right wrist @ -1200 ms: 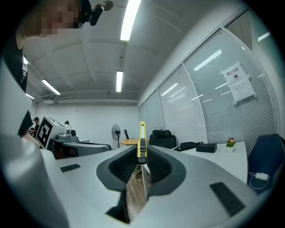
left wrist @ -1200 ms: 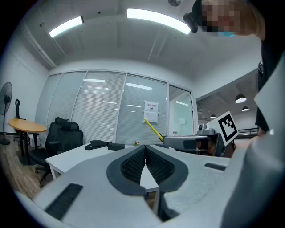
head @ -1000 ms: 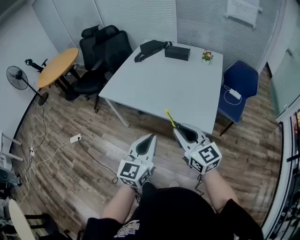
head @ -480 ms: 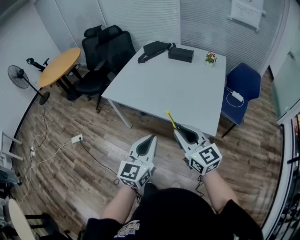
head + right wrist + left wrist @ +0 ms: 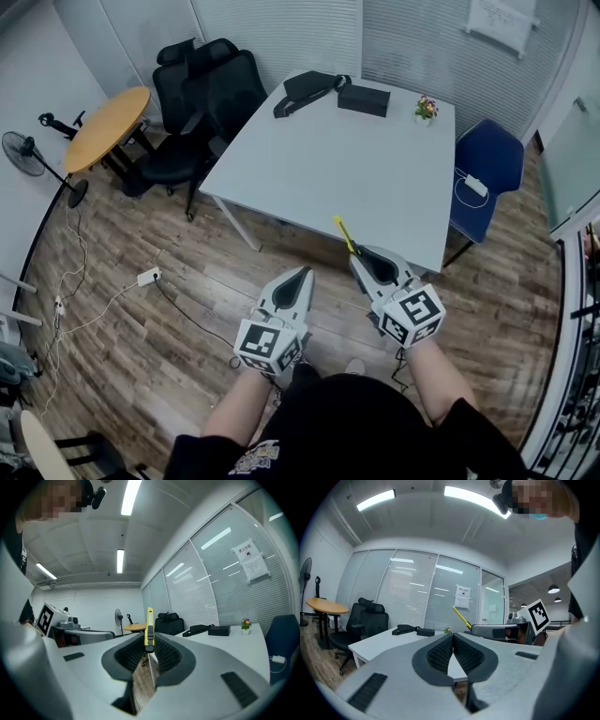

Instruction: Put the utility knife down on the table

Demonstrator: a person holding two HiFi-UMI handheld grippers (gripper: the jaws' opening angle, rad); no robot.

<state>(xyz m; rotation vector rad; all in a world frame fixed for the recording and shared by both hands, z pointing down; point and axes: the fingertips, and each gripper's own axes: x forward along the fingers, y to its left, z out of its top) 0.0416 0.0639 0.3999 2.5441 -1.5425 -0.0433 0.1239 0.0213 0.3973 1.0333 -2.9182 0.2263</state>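
Observation:
A slim yellow utility knife (image 5: 343, 234) sticks out forward and upward from my right gripper (image 5: 357, 259), which is shut on its lower end just short of the near edge of the white table (image 5: 328, 169). The right gripper view shows the knife (image 5: 149, 627) upright between the ribbed pads, with a black slider on it. My left gripper (image 5: 303, 275) hangs over the wooden floor to the left of the right one, jaws shut with nothing between them. The left gripper view catches the knife (image 5: 461, 618) and the right gripper (image 5: 497, 631) off to its right.
On the table's far side lie a black bag (image 5: 307, 91), a black box (image 5: 364, 99) and a small flower pot (image 5: 427, 109). A blue chair (image 5: 485, 169) stands at the right, black office chairs (image 5: 202, 103) and a round wooden table (image 5: 106, 127) at the left. Cables (image 5: 150, 277) trail on the floor.
The head camera has shifted slightly, so the table sits a little nearer and further right. Both grippers keep their places, and the knife stays held.

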